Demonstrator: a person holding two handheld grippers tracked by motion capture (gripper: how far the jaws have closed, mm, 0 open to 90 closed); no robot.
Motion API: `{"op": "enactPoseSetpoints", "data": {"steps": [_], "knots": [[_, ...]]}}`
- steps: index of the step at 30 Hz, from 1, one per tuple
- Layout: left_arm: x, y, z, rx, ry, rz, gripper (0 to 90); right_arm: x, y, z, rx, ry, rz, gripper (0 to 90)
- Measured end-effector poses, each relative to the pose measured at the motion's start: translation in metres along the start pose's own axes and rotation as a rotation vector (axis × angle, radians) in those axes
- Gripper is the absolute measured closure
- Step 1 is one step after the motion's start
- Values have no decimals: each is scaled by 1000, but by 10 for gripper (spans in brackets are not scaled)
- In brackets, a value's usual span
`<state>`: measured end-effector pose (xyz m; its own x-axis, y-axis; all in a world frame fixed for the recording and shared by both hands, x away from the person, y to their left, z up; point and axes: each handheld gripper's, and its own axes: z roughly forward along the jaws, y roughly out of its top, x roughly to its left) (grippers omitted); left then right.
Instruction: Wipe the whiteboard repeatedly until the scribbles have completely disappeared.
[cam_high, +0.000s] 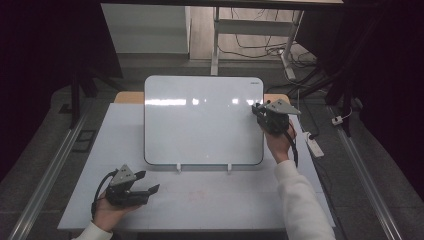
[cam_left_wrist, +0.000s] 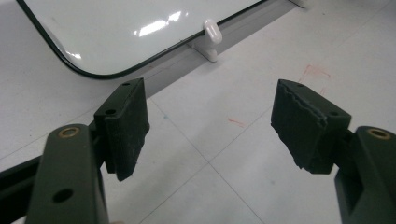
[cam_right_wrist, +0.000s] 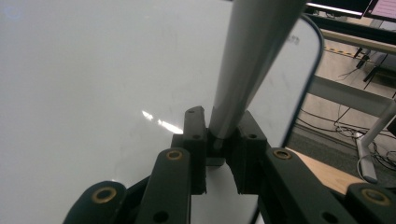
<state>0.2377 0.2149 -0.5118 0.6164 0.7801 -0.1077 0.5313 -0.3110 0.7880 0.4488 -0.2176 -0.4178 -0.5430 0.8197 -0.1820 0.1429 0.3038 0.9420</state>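
The right gripper (cam_right_wrist: 223, 140) pinches a smooth grey cylindrical marker (cam_right_wrist: 250, 60) at the upper right of the glossy white rounded-corner whiteboard (cam_high: 200, 120), which leans on small white plastic feet (cam_left_wrist: 211, 37). The board looks blank, so writing seems yet to begin. The left gripper (cam_left_wrist: 210, 126) rests spread and empty on the matte white table (cam_high: 210, 200), its rubbery pads (cam_left_wrist: 303, 126) chipped

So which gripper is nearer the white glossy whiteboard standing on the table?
Right. The right gripper, shut on a grey marker-like stick, is at the whiteboard by its upper right corner. The left gripper rests open on the table, in front of the board's lower left corner.
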Motion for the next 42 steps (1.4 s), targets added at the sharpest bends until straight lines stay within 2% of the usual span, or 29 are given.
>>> {"op": "enactPoseSetpoints", "data": {"steps": [2, 5, 6, 7, 8, 9, 11, 12, 14, 16, 19, 20, 21, 24, 27, 31, 37, 42], "knots": [[1, 0, 0, 0, 0, -2, 279, 9, 1, 5, -5, 33, 1, 779], [1, 0, 0, -1, -1, -1, 279, 30, -4, 10, 19, 158, -42, 779], [1, 0, -1, -1, -1, -1, 279, 36, -6, 10, 31, 171, -75, 779], [1, 0, -1, -1, -1, 0, 280, 40, -6, 9, 38, 162, -107, 779], [0, 0, -1, -1, -1, 1, 280, 40, -5, 8, 39, 158, -113, 779], [0, 0, -1, -3, -1, 1, 279, 36, -5, 8, 40, 159, -94, 779], [-1, 0, -1, -4, 0, 1, 280, 30, -3, 7, 36, 97, -77, 779], [-1, 0, -2, -5, 0, 0, 280, 23, -2, 6, 26, 78, -45, 779], [0, 0, -2, -6, 0, -1, 280, 17, -2, 4, 17, 63, -13, 779], [0, 0, -2, -6, 0, -2, 280, 20, -4, 2, 26, 67, -20, 779], [1, 0, -2, -6, 0, -3, 280, 30, -15, -3, 60, 143, -23, 779], [1, 0, -2, -7, 0, -3, 280, 33, -19, -5, 78, 168, -47, 779], [1, 0, -1, -7, 0, -3, 280, 36, -21, -8, 97, 180, -69, 779], [1, 0, -1, -7, 1, -2, 280, 38, -24, -18, 139, 201, -66, 779], [1, 0, -2, -16, 2, -6, 280, 43, -23, -36, 93, 235, -32, 779], [3, 0, -2, -22, 1, -15, 281, 56, -24, -58, 73, 279, -4, 779], [2, 1, -4, -34, 9, -16, 281, 82, -41, -77, 88, 354, 31, 778], [1, 3, -4, -52, 16, -12, 284, 102, -52, -79, 119, 418, 49, 778]]}}
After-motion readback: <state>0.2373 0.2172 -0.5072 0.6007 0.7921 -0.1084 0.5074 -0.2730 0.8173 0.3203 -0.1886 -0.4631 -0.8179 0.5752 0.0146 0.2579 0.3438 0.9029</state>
